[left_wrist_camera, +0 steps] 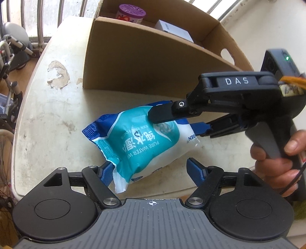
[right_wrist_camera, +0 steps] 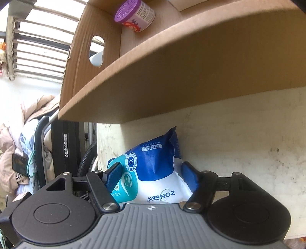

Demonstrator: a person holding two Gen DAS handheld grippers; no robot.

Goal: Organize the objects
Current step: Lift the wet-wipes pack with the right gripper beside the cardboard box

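The right gripper point(right_wrist_camera: 151, 172) is clamped on the wet-wipes pack point(left_wrist_camera: 145, 141), which lies on the desk point(left_wrist_camera: 47, 122) at 6 o'clock of the cardboard box point(left_wrist_camera: 145, 63), while the left gripper point(left_wrist_camera: 151, 172) stands spread around the pack's near end.

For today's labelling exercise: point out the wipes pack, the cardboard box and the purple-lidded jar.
wipes pack point(left_wrist_camera: 141, 145), left wrist view, teal front panel.
cardboard box point(left_wrist_camera: 145, 67), left wrist view, near outer wall.
purple-lidded jar point(right_wrist_camera: 127, 11), right wrist view, purple lid.
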